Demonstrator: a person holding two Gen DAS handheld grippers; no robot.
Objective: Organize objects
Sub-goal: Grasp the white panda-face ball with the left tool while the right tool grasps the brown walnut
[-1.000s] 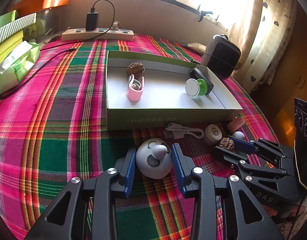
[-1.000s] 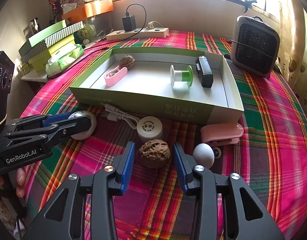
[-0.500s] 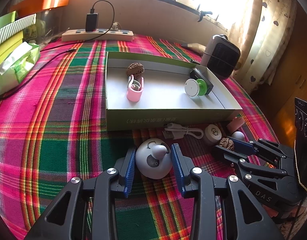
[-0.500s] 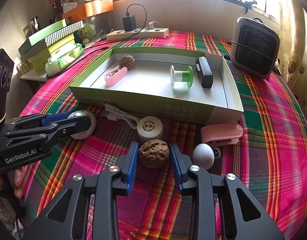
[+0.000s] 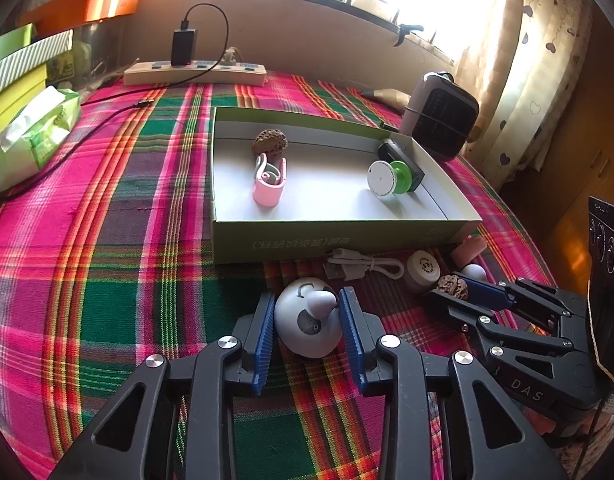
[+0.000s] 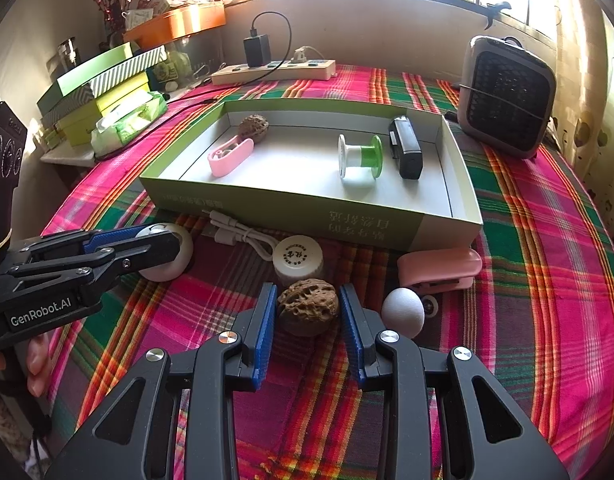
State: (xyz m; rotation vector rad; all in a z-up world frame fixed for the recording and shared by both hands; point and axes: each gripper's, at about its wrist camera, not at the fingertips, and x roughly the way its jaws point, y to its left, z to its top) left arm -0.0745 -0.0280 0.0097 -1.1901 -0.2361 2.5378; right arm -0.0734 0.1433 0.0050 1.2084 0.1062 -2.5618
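Left gripper [image 5: 307,316] closing on white dome toy [image 5: 307,318], pads touching its sides, toy on tablecloth [image 5: 107,240] near box [image 5: 327,236]. Right gripper [image 6: 307,310] clamped on walnut [image 6: 308,306], also on cloth. Risks: rounded toy squirting out of pinch; walnut rolling; bumping white ball [image 6: 403,312] just beside; snagging cable [image 6: 243,236].

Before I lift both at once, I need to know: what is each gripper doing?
Left gripper: jaws closing around the white round toy, pads at its sides.
Right gripper: shut on the walnut.
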